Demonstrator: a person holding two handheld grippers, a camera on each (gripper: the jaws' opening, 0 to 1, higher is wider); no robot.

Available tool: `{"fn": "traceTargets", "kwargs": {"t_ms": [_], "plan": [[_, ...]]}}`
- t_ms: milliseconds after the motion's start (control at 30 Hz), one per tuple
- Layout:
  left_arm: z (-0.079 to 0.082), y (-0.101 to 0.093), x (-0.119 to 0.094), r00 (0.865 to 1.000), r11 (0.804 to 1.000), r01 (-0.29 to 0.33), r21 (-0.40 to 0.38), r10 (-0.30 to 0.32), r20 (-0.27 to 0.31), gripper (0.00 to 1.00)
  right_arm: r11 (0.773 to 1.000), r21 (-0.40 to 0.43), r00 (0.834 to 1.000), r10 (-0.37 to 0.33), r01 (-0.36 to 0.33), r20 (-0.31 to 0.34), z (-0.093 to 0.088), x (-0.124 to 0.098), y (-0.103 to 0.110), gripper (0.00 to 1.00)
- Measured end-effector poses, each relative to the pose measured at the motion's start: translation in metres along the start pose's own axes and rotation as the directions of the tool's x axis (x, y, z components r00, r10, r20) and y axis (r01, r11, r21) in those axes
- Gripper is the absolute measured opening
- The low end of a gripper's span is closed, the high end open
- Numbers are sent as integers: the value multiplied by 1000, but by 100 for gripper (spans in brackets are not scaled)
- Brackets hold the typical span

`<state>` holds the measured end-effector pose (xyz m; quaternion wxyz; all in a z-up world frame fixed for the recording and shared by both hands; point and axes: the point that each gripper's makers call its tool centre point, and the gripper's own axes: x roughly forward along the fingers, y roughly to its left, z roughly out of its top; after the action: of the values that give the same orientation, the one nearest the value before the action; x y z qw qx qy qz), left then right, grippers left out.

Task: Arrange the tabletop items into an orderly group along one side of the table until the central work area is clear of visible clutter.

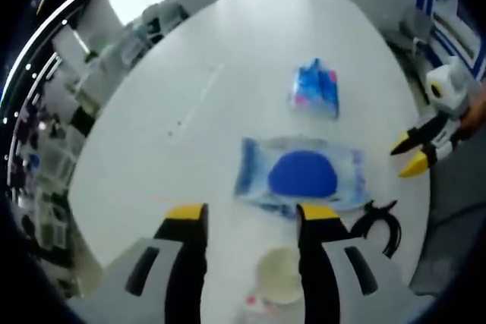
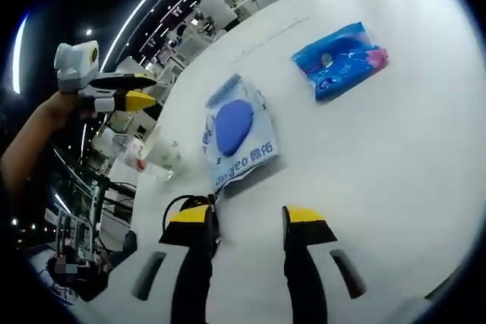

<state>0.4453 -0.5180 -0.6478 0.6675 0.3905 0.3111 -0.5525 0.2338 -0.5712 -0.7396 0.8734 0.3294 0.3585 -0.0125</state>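
Note:
A wet-wipes pack (image 1: 301,174) with a blue oval lid lies flat mid-table, just past my left gripper (image 1: 252,214), which is open and holds nothing. Below its jaws a clear plastic cup (image 1: 277,275) lies on the table. Farther off sits a blue tissue pack (image 1: 315,89). The right gripper (image 1: 410,155) hovers at the table's right edge. In the right gripper view, my right gripper (image 2: 247,215) is open over bare table, with the wipes pack (image 2: 237,133) ahead and the tissue pack (image 2: 339,58) beyond. The left gripper (image 2: 144,90) hangs raised above the cup (image 2: 156,155).
A black looped cable (image 1: 380,221) lies near the wipes pack, also by my right gripper's left jaw as the cable (image 2: 178,206). The white oval table (image 1: 228,51) has bare surface on its far half. Chairs (image 1: 163,17) and shelving ring the table's edges.

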Motion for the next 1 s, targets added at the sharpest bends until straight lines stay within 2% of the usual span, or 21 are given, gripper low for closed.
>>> {"fn": "traceTargets", "kwargs": {"t_ms": [233,1000], "plan": [[1,-1,15,997,997,73,-32,-73,11,38,1000,6,1000,4,-4,-16,-5,5,5,35],[-19,15,77,989,989,128,-67,-132,-61,27,998,63,999,13,-11,-32,-2,30,11,31]]}}
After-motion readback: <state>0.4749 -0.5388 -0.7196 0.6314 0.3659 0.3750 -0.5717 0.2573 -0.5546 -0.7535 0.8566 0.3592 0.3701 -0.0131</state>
